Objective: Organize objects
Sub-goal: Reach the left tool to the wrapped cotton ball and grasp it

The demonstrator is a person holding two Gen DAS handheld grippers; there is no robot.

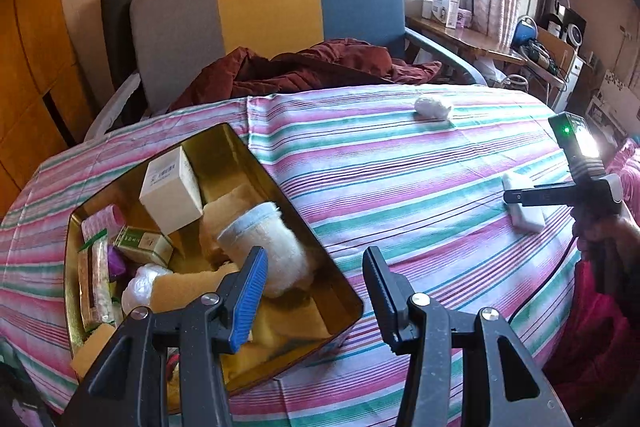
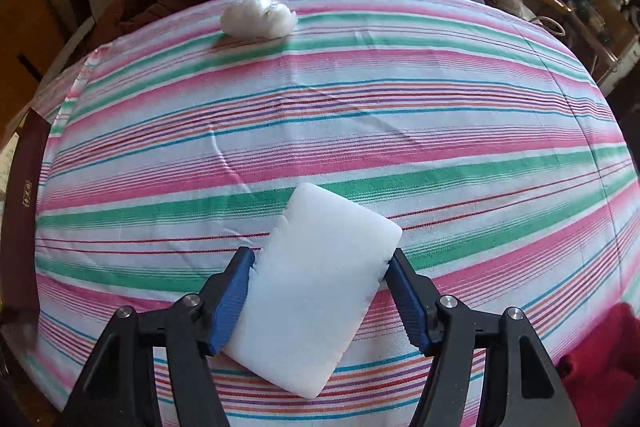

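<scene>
My right gripper [image 2: 320, 291] is shut on a white foam block [image 2: 316, 291], its blue pads pressing both long sides, just above the striped tablecloth [image 2: 360, 131]. The block also shows in the left wrist view [image 1: 524, 203] at the right, with the right gripper [image 1: 516, 197] on it. My left gripper [image 1: 316, 291] is open and empty over the right edge of a gold tin [image 1: 312, 223]. The tin holds a white box [image 1: 172, 193], a green box [image 1: 144, 243], a fluffy white roll [image 1: 276, 251], yellow sponges and other small items. A crumpled white plastic bag [image 2: 258, 17] lies at the table's far side; it also shows in the left wrist view [image 1: 432, 107].
A chair [image 1: 264, 3] with grey, yellow and blue panels stands behind the table, dark red cloth [image 1: 304, 67] on its seat. A cluttered side table [image 1: 472, 35] with boxes is at the far right. A dark brown edge [image 2: 24, 207] shows at left.
</scene>
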